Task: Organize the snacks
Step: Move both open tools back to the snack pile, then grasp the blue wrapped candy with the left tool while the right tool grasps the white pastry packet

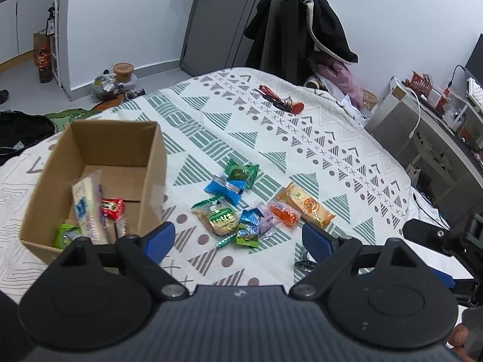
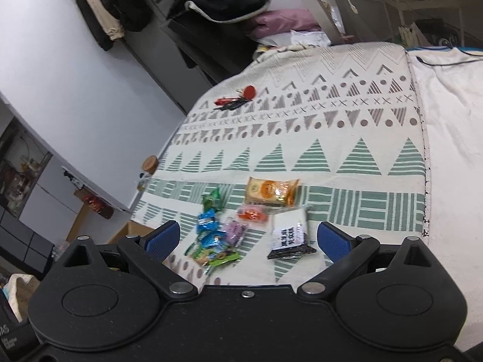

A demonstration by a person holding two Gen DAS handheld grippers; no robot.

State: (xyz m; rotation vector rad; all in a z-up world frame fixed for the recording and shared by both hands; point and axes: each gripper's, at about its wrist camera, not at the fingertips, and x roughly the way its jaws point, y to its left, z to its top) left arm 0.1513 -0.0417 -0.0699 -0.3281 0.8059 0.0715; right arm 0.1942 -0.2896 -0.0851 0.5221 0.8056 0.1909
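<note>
A brown cardboard box (image 1: 157, 163) stands at the left on the patterned cloth, holding a pale wafer pack (image 1: 86, 208), a red candy (image 1: 113, 208) and a green packet (image 1: 65, 235). Loose snacks lie to its right: a blue packet (image 1: 225, 188), a green packet (image 1: 241, 172), a biscuit bag (image 1: 219, 218), an orange packet (image 1: 305, 205) and small candies (image 1: 262, 220). My left gripper (image 1: 238, 239) hovers open above them, holding nothing. My right gripper (image 2: 247, 239) is open over the same pile, close to a white-and-black packet (image 2: 289, 236) and the orange packet (image 2: 270, 191).
A bunch of keys with red tags (image 1: 280, 98) lies at the far side of the cloth. A chair draped with dark clothes (image 1: 302, 27) stands behind. Shelving with a cable (image 1: 419, 111) is at the right. Bags and a tub (image 1: 122, 72) sit on the floor at left.
</note>
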